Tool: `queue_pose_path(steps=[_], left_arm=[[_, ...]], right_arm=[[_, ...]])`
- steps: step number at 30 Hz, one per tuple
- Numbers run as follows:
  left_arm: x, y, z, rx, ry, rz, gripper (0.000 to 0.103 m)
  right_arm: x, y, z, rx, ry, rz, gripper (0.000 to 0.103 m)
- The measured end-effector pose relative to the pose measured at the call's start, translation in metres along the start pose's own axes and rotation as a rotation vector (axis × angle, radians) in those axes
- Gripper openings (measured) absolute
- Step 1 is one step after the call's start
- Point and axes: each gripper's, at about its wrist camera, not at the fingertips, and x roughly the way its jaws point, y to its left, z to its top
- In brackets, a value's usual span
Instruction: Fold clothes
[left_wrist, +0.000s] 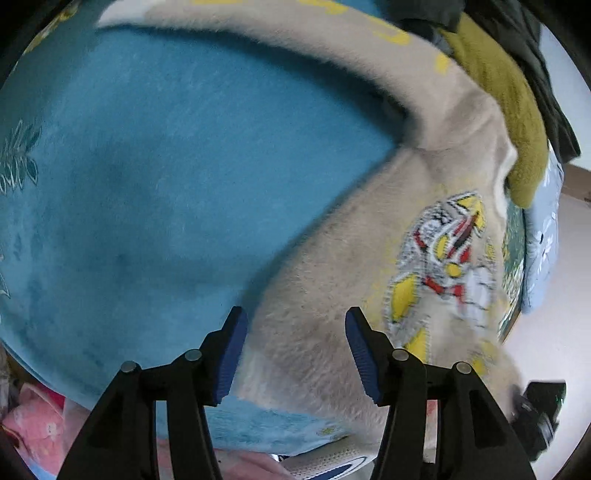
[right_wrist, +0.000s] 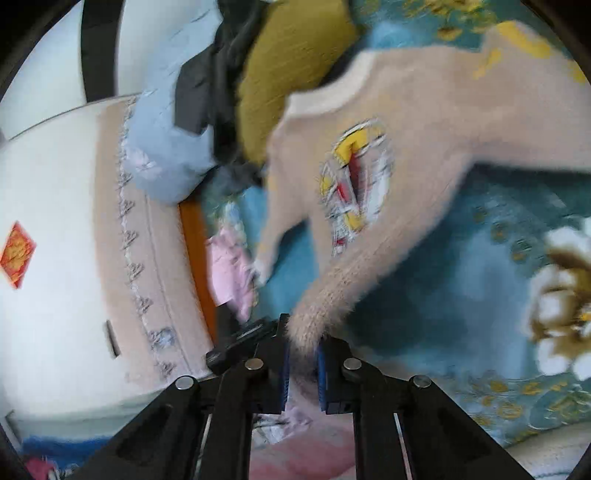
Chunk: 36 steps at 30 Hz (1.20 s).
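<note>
Gripping the beige sweater (right_wrist: 388, 192) hem, right gripper (right_wrist: 303, 354) had its fingers clamped on the fuzzy fabric. Left gripper (left_wrist: 295, 354) hung w/ fingers apart over the sweater's lower edge. Sweater lay spread on teal blanket (left_wrist: 166, 166), beside an olive garment (right_wrist: 288, 74).

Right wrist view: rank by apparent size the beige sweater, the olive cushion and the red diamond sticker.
Largest to smallest as they look:
1. beige sweater, though its hem sits near the camera, inflating it
2. olive cushion
3. red diamond sticker
</note>
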Motion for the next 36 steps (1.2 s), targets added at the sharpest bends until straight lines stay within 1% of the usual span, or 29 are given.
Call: queue_pose_path(steps=[1, 2, 5, 6, 7, 9, 10, 15, 18, 19, 23, 25, 28, 31, 36], left_arm=[[-0.003, -0.002, -0.001, 0.010, -0.006, 0.004, 0.056], [-0.006, -0.003, -0.001, 0.015, -0.012, 0.004, 0.056], [-0.017, -0.005, -0.005, 0.028, -0.034, -0.003, 0.056], [-0.021, -0.006, -0.007, 0.035, -0.043, -0.001, 0.056], [-0.025, -0.006, -0.009, 0.043, -0.052, 0.002, 0.056], [-0.032, -0.005, -0.013, 0.055, -0.065, 0.011, 0.056], [-0.035, -0.002, -0.015, 0.058, -0.069, 0.017, 0.056], [-0.051, -0.001, -0.022, 0.073, -0.085, 0.035, 0.056], [-0.058, -0.005, -0.024, 0.113, -0.081, 0.038, 0.056], [-0.060, -0.007, -0.025, 0.130, -0.081, 0.036, 0.056], [-0.064, -0.012, -0.023, 0.182, -0.087, 0.004, 0.056], [-0.065, -0.013, -0.022, 0.203, -0.089, -0.014, 0.057], [-0.075, -0.009, -0.025, 0.244, -0.089, -0.038, 0.058], [-0.091, 0.002, -0.029, 0.274, -0.092, -0.039, 0.059], [-0.117, 0.022, -0.023, 0.276, -0.130, -0.071, 0.059]], right_arm=[[0.006, -0.005, 0.003, -0.001, 0.018, -0.121, 0.012], [0.014, -0.011, 0.004, 0.001, 0.037, -0.222, 0.012], [0.041, -0.033, -0.001, 0.022, 0.091, -0.438, 0.012], [0.047, -0.039, -0.003, 0.027, 0.096, -0.489, 0.013], [0.051, -0.041, -0.006, 0.028, 0.080, -0.509, 0.013], [0.055, -0.042, -0.010, 0.034, 0.046, -0.536, 0.014], [0.055, -0.042, -0.012, 0.036, 0.028, -0.543, 0.016], [0.051, -0.034, -0.019, 0.010, -0.029, -0.567, 0.018], [0.040, -0.027, -0.030, 0.002, -0.081, -0.594, 0.021], [0.036, -0.024, -0.035, 0.001, -0.100, -0.604, 0.025], [0.025, -0.006, -0.057, -0.005, -0.177, -0.618, 0.037], [0.020, 0.004, -0.069, -0.009, -0.215, -0.623, 0.040], [0.013, 0.022, -0.088, -0.026, -0.246, -0.645, 0.043], [0.001, 0.037, -0.109, -0.043, -0.268, -0.667, 0.046], [0.003, 0.063, -0.118, -0.048, -0.296, -0.701, 0.046]])
